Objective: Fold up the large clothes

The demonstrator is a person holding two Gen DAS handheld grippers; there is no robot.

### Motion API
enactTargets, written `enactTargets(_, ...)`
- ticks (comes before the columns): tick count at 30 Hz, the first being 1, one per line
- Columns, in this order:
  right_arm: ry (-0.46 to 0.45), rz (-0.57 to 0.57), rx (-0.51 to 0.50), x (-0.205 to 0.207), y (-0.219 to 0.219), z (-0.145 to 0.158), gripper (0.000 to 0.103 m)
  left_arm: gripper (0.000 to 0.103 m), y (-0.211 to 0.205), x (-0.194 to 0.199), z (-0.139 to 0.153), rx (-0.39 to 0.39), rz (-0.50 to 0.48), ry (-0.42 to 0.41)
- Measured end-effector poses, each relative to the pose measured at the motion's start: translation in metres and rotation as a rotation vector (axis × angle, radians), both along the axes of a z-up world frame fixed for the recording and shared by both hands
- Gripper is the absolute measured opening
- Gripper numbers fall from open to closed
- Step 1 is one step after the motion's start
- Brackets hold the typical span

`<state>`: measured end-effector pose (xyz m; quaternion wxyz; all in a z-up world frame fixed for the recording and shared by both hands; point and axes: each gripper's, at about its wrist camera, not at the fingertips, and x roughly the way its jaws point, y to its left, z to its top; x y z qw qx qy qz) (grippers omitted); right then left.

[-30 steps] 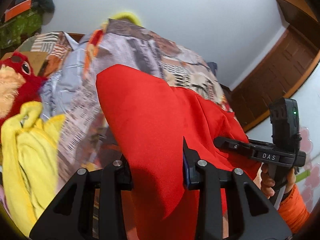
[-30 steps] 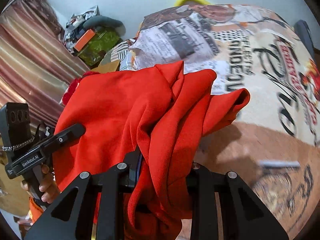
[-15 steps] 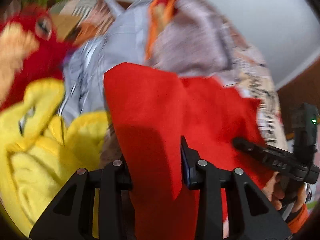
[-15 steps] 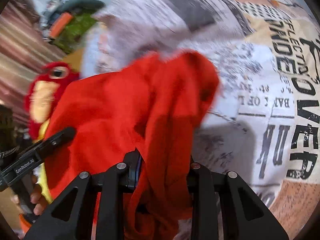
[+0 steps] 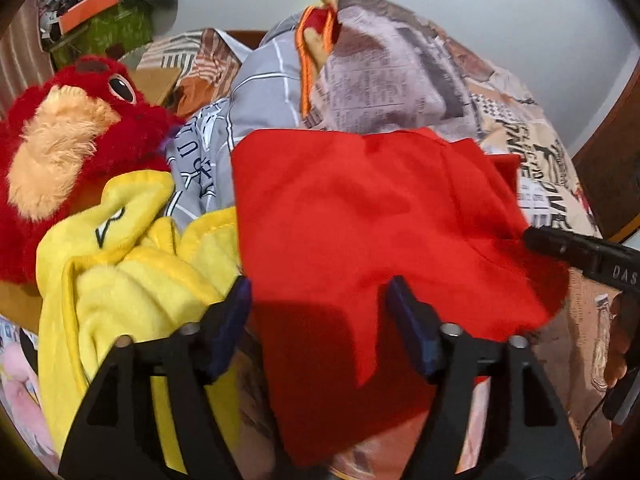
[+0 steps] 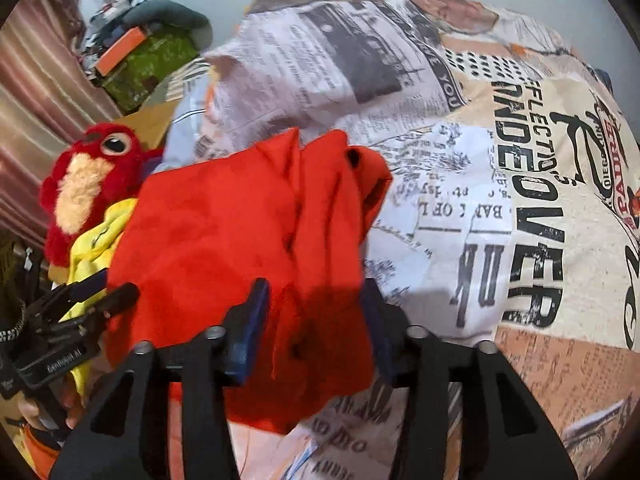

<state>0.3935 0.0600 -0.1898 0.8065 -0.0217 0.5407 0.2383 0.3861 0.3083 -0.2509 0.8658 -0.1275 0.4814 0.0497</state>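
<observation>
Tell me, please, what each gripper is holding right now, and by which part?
Nothing is held. The left gripper and right gripper both stand open, with the red garment lying loose between their fingers on the bed.

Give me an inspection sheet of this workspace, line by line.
Surface: bed under a newspaper-print cover.
Job's things: red garment lying on the cover, folded over.
Clutter: red plush toy, yellow cloth, grey checked fabric.
Grippers: left tool and right tool both open, garment between the fingers.
Cables: nothing seen.
Surroundings: pale wall, curtain, green box.
</observation>
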Motion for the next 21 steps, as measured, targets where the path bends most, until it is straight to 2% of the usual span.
enactTargets(1, 0.003, 0.01, -0.003, -0.003, 0.0, -0.003, 0.059, 0.087, -0.004, -0.004, -0.001, -0.007, 0.001, 0.001)
enactTargets(2, 0.011, 0.027, -0.016, -0.007, 0.001, -0.007, 0.06, 0.096, -0.008, -0.006, -0.003, -0.013, -0.002, 0.003)
enactTargets(3, 0.017, 0.05, -0.048, -0.012, 0.003, -0.014, 0.061, 0.099, -0.015, -0.009, -0.007, -0.016, -0.007, 0.008)
enactTargets(6, 0.028, 0.095, -0.174, -0.019, 0.005, -0.039, 0.063, 0.099, -0.028, -0.014, -0.029, 0.037, -0.013, 0.081)
enactTargets(9, 0.064, 0.115, -0.162, -0.027, -0.005, -0.052, 0.068, 0.099, -0.032, -0.023, -0.038, 0.041, 0.006, 0.076)
enactTargets(13, 0.055, 0.111, -0.137, -0.033, -0.018, -0.039, 0.068, 0.099, -0.038, -0.035, -0.028, 0.06, 0.042, 0.07)
enactTargets(17, 0.026, 0.105, -0.122, -0.048, -0.032, -0.009, 0.068, 0.099, -0.044, -0.049, -0.011, 0.072, 0.043, 0.076)
enactTargets(21, -0.051, 0.122, -0.092, -0.074, -0.045, 0.033, 0.068, 0.099, -0.053, -0.075, 0.034, 0.121, 0.041, 0.011)
